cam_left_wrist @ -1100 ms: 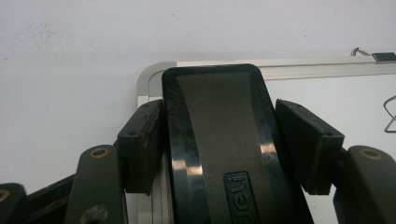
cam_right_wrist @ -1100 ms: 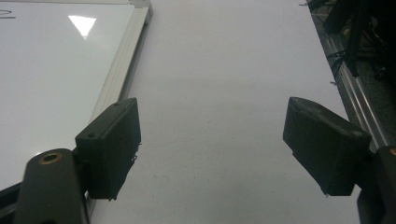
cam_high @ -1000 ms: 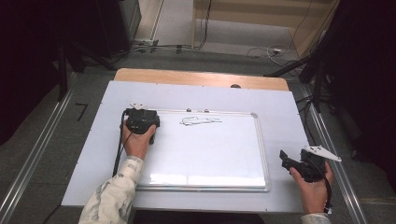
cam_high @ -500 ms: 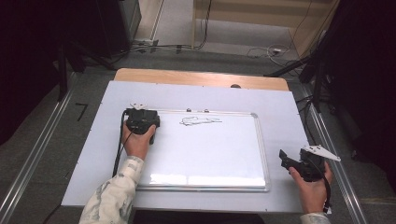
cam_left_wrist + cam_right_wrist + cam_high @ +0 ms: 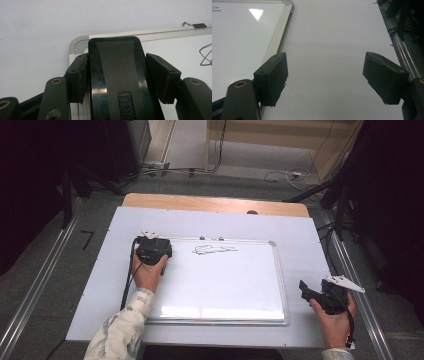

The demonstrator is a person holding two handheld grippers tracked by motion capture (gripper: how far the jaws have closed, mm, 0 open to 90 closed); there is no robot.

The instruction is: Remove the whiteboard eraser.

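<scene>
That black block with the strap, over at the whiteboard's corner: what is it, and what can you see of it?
It looks like a whiteboard eraser: a glossy black plastic block with rounded corners and a matte grey band down its back, bearing a raised label, partly cut off. It lies flat on the top-left corner of the whiteboard, short of the scribble. The left hand-held gripper has just been closing its jaws on it, and both pads now press its long sides.

We wear a pale patterned sleeve; our left gripper and right gripper are matte black, with blocky pads, brass-ringed screws, grey triangular plates and trailing black cables.
</scene>
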